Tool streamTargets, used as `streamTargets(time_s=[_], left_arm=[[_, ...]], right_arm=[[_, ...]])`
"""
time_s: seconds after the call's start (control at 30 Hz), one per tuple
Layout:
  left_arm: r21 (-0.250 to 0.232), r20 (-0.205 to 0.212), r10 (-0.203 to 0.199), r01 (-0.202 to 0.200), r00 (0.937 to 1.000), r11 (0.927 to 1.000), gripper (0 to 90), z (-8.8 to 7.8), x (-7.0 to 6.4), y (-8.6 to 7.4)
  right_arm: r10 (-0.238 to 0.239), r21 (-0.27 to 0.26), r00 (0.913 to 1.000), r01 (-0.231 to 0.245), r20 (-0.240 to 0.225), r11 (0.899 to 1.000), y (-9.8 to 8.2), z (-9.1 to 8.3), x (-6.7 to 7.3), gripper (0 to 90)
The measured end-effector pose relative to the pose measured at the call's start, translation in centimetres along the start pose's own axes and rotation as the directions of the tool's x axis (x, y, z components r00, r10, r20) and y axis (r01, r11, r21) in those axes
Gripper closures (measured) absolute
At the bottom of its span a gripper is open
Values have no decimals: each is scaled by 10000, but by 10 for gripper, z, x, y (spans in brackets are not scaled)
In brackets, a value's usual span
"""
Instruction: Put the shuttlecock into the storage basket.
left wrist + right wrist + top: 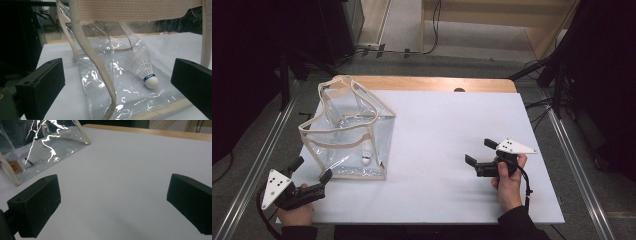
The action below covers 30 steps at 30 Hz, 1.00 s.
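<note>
Blue-banded shuttlecock inside clear bag

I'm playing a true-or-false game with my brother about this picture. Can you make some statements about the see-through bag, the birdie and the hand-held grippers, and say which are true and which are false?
1. The shuttlecock lies inside the clear bag. True.
2. The left hand-held gripper is clamped on the bag's handle. False: its jaws are open and hold nothing, just beside the bag.
3. The right hand-held gripper is open and apart from the bag. True.
4. The shuttlecock's cork tip has a red band. False: the band is blue.
5. The bag lies flat and folded. False: it stands open on the white table.
</note>
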State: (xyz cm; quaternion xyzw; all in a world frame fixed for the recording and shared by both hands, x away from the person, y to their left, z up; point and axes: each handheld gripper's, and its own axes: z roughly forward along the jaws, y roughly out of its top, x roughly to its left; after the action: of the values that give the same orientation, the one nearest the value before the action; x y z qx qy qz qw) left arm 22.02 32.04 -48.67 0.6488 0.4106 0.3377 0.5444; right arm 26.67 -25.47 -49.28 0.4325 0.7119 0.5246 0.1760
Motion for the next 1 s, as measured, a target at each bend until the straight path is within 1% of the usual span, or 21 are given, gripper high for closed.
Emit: streamTargets(time_s=[0.23,0.27,0.33,0.63,1.0], left_arm=[[-2,-1,-3,3,10000,10000,0,0,0,0],[0,-4,1,-1,10000,10000,0,0,0,0],[-2,6,4,-4,10000,10000,0,0,0,0],[0,11,4,-4,10000,10000,0,0,0,0],[-6,8,8,-8,10000,10000,0,0,0,0]], right_arm=[[23,-73,9995,-21,301,10000,-6,-11,-8,0],[84,-56,9995,-82,314,10000,-7,-12,-8,0],[16,-63,9992,-13,405,10000,-9,-14,-10,0],[96,-60,9980,-92,624,9999,-16,-23,-16,0],[239,-215,9952,-219,953,9995,-22,-38,-25,0]])
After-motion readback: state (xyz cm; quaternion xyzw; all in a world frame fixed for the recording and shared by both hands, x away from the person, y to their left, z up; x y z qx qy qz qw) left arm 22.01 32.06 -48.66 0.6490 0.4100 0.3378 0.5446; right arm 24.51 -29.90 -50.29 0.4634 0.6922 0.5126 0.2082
